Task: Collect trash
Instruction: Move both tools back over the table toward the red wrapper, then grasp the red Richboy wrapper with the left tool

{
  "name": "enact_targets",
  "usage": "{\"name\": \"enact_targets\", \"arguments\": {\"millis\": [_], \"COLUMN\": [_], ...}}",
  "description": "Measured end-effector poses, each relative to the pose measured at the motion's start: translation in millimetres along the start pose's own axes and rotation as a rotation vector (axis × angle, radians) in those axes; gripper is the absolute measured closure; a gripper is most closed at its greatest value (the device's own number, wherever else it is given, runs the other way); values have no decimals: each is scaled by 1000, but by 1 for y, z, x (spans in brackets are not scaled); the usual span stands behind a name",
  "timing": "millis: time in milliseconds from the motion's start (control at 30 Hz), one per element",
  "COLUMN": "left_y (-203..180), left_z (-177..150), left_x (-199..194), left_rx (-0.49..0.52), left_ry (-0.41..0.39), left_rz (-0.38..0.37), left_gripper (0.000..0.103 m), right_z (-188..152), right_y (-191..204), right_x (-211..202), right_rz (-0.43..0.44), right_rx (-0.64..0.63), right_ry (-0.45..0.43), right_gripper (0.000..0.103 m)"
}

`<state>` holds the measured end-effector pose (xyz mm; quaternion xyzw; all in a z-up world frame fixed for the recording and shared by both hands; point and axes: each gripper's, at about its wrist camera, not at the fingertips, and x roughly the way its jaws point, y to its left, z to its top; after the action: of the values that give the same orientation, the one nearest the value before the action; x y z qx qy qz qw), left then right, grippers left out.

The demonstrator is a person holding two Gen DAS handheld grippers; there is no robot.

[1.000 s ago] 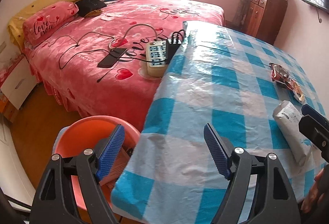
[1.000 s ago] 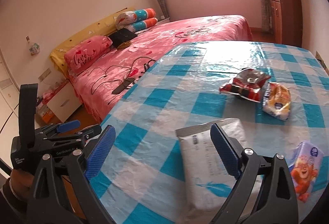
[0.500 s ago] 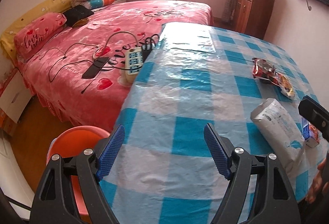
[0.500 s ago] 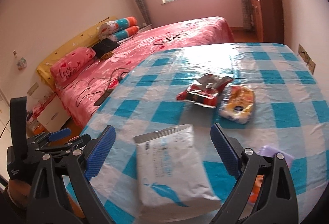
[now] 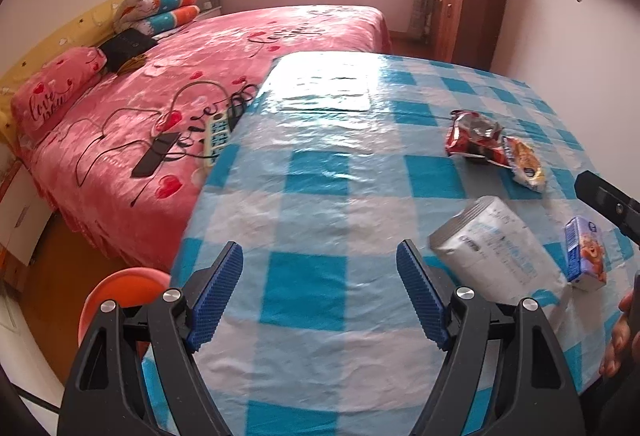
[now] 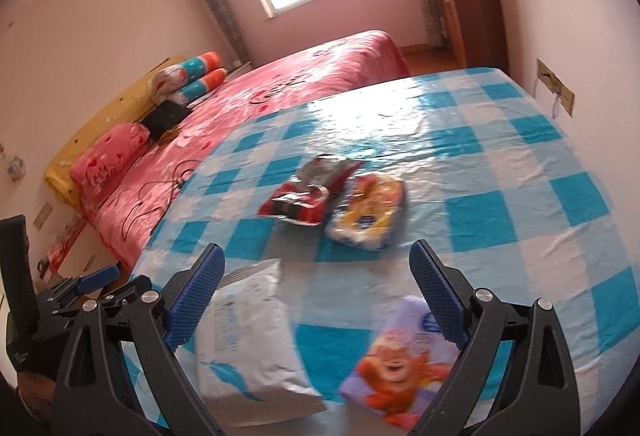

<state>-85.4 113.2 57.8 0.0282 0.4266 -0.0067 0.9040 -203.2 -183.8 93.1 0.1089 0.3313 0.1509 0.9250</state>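
Observation:
On the blue-checked table (image 5: 320, 164) lie a white tissue pack (image 5: 500, 248), a small purple bear-print pack (image 5: 585, 254), a red snack wrapper (image 5: 472, 134) and a yellow snack wrapper (image 5: 526, 164). My left gripper (image 5: 320, 296) is open and empty over the table's near left part. My right gripper (image 6: 316, 296) is open and empty, above the gap between the tissue pack (image 6: 248, 332) and the bear pack (image 6: 400, 356). The red wrapper (image 6: 308, 192) and yellow wrapper (image 6: 368, 212) lie beyond it.
An orange bin (image 5: 120, 292) stands on the floor at the table's near left corner. A pink bed (image 5: 200, 84) with a power strip (image 5: 218, 134), cables and a phone lies left of the table. A wooden cabinet (image 5: 468, 12) stands at the back right.
Both grippers have swung to the right over the table. The orange bin has slid to the left view's edge; the bear pack and wrappers have come closer in the right view.

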Motion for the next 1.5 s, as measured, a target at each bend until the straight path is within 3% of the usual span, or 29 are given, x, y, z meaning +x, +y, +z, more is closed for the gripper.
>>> {"name": "enact_targets", "arguments": {"millis": [400, 667, 1033, 1333, 1500], "left_y": [-56, -94, -142, -152, -155], "left_z": [27, 55, 90, 102, 106], "left_x": [8, 44, 108, 138, 144], "left_rx": [76, 120, 207, 222, 233], "left_ry": [-10, 54, 127, 174, 175], "left_rz": [-131, -247, -243, -258, -251], "left_gripper": [24, 21, 21, 21, 22], "right_z": [3, 4, 2, 8, 10], "right_y": [-74, -105, -109, -110, -89], "right_x": [0, 9, 35, 56, 80], "right_rz": [-95, -138, -133, -123, -106], "right_rx": [132, 199, 224, 207, 187], "right_ry": [-12, 0, 36, 67, 97], "right_gripper": [9, 9, 9, 9, 9]}}
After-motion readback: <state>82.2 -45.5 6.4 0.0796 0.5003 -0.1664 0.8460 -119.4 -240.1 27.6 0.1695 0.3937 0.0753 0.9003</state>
